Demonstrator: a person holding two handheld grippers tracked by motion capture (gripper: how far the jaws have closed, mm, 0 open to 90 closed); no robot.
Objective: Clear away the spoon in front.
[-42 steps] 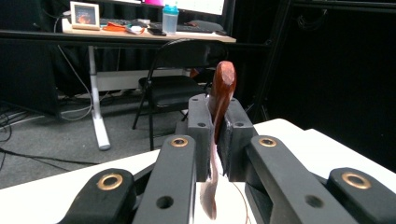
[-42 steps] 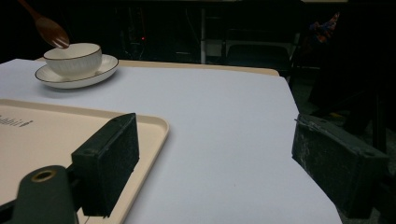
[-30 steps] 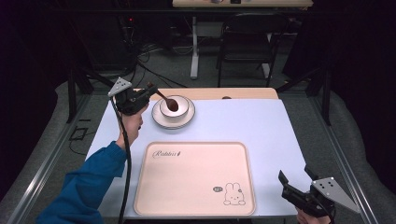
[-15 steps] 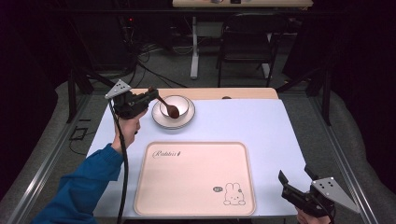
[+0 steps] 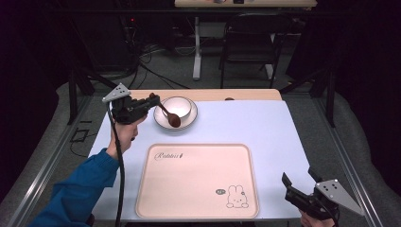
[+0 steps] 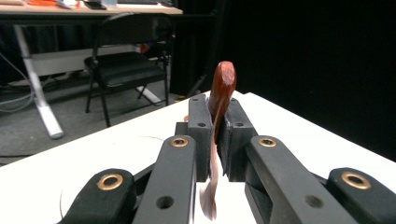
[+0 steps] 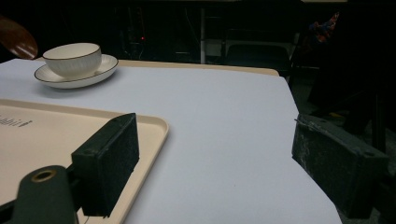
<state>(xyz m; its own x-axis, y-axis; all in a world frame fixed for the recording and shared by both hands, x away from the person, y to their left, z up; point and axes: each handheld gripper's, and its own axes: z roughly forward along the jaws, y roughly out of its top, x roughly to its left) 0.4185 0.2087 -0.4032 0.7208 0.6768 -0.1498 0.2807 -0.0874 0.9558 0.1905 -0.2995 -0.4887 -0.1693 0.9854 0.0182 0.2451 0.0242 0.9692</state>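
Left tongs [image 5: 152, 100] were clamped shut on the spoon [image 5: 164, 110], gripping it high on the handle. In the left gripper view the two black pads pinched the shaft from both sides, w/ the rounded handle tip [image 6: 222, 88] sticking up past them. Right tongs [image 5: 298, 176] sat at the near right corner of the table [image 5: 246, 123], jaws spread wide w/ nothing between them, just beside the tray [image 5: 198, 184]. The spoon slanted down and to the right from the left tongs, its bowl end low over the front-left rim of the saucer [image 5: 189, 124], next to the cup [image 5: 177, 106] standing on that saucer. Whether the bowl end touched the saucer was hard to tell from above; prob. just clear of it. Looks: dark reddish-brown, glossy, likely lacquered wood, w/ a slim handle and an oval bowl, which showed as a brown blob at the far left in the right gripper view [image 7: 18, 42]. Handling, as a guess: light and stiff, so no sag and little force needed, but the shiny finish and narrow round shaft could let it twist or slide between the pads if knocked. A grip on the upper handle, as here, left the bowl end free; a hold nearer mid-shaft would prob. cut the swing. The spoon itself seemed tough enough, but the cup and saucer looked like ceramic, i.e. chip-prone, so it ought to be kept from banging them.
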